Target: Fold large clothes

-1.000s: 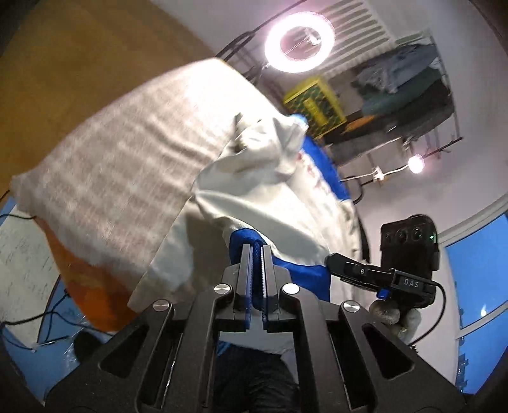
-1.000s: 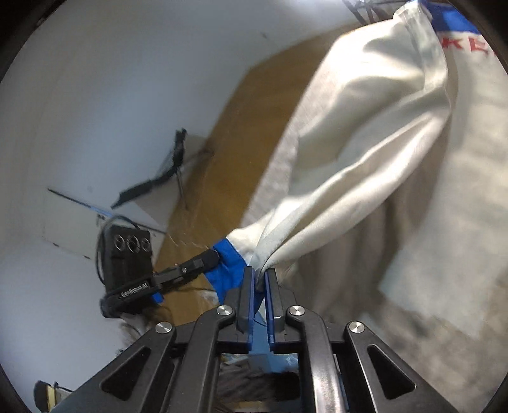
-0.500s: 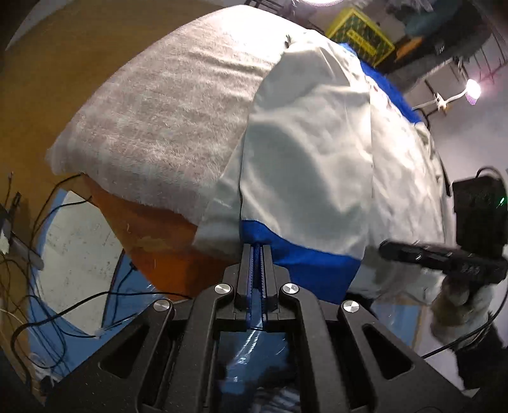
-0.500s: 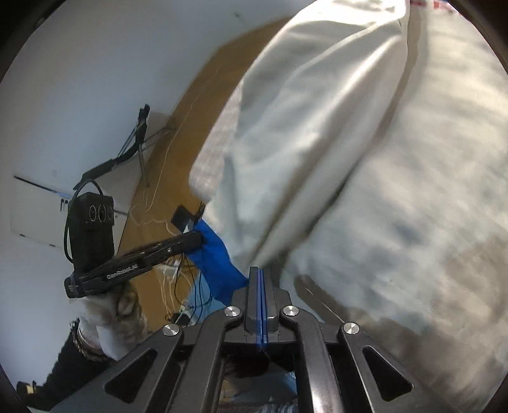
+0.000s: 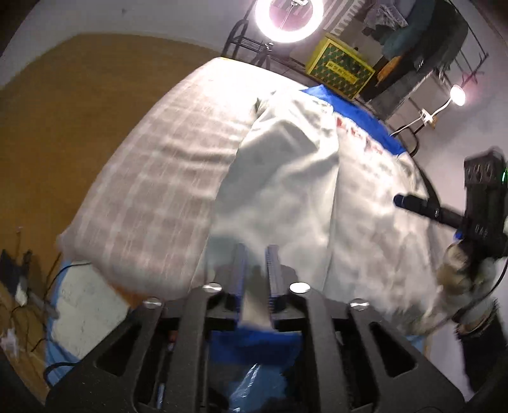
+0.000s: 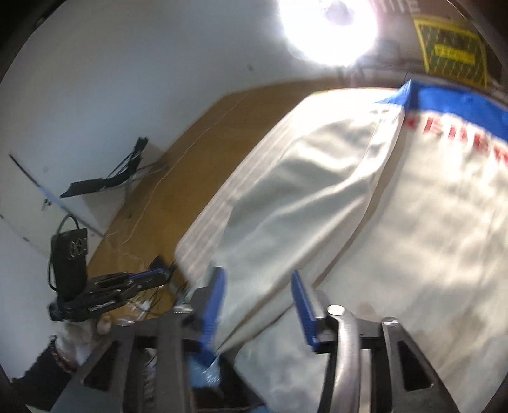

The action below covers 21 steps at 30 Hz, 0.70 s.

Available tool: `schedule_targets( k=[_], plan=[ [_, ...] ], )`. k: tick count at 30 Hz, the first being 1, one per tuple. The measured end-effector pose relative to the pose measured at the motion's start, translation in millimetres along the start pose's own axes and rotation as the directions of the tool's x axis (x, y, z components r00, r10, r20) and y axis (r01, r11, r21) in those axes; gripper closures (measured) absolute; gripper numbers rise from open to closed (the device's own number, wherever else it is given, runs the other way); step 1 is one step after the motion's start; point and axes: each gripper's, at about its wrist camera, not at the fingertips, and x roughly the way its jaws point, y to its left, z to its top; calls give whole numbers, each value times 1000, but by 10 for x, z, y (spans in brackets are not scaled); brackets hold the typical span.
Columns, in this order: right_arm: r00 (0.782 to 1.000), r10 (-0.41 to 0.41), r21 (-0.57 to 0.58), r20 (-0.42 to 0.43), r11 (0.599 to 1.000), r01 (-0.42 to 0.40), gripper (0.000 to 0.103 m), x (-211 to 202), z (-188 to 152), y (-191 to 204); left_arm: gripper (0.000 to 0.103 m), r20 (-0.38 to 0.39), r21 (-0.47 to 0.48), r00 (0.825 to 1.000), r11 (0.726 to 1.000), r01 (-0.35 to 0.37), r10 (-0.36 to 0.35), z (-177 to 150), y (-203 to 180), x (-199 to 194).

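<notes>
White cloth with blue trim makes up the large garment, which is spread over the checked blanket covering the tabletop. Taking the garment as the landmark, red lettering is seen on it just below its blue far band. A long white panel of the garment is folded lengthwise over its body and runs from that far band down to the near edge, where its blue hem hangs just under the left tongs.

The left tongs are seen at the near edge of the garment; their jaws have just been opening and now stand narrowly apart. The folded panel's end lies between them, and the pads are not seen pressing on it. The right tongs are likewise at the near edge of the garment, further along it. Their jaws have also just been opening and stand wide, with the panel's fabric lying loose between the blue pads.

In the left wrist view the right tongs are seen to the right of the garment, held in a gloved hand. In the right wrist view the left tongs are seen beyond the garment's left edge, over the brown floor.

Beyond the garment's far band a bright ring light and a yellow crate are seen. Both views are blurred by motion
</notes>
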Motion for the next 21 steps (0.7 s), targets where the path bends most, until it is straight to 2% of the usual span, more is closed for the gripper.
schedule_targets(
  k=[1,3,5,8,11,13,14,15,17,19,20,21],
  plan=[
    [1000,-20,-3,16,1000,20,38,-21,45,-35,62,7,-19,1000,1000,13,-13,135,64,39],
    [997,-65,9,31,998,65,36,48,101,-187,55,12,-78,997,994,77,-76,404,223,148],
    [995,-100,29,14,995,99,36,283,138,-307,55,7,-163,988,974,155,-156,625,405,324],
    [988,-150,86,-28,985,152,37,580,178,-545,55,-8,-214,976,954,210,-217,788,542,600],
    [994,-101,190,-40,976,107,41,796,251,-835,55,-39,-237,963,939,250,-266,931,604,907],
    [998,-44,248,-34,967,51,48,902,309,-972,55,-49,-266,955,925,270,-293,1004,659,1080],
    [999,-19,268,-34,963,27,61,960,330,-1021,55,-50,-281,951,918,280,-305,1035,687,1149],
    [999,13,284,-36,959,-2,85,1014,350,-1058,55,-49,-300,945,907,296,-325,1051,718,1226],
    [997,61,297,-54,954,-42,103,1110,374,-1084,55,-57,-324,925,883,339,-376,1049,731,1350],
    [997,26,249,-74,968,-7,103,1109,370,-1035,55,-63,-312,908,872,377,-415,1019,673,1416],
    [996,-6,220,-90,975,26,103,1088,343,-1009,58,-63,-294,906,875,384,-419,989,624,1418],
    [993,-31,210,-110,976,54,103,1067,309,-1007,66,-69,-259,910,888,379,-408,950,552,1394]
  ],
)
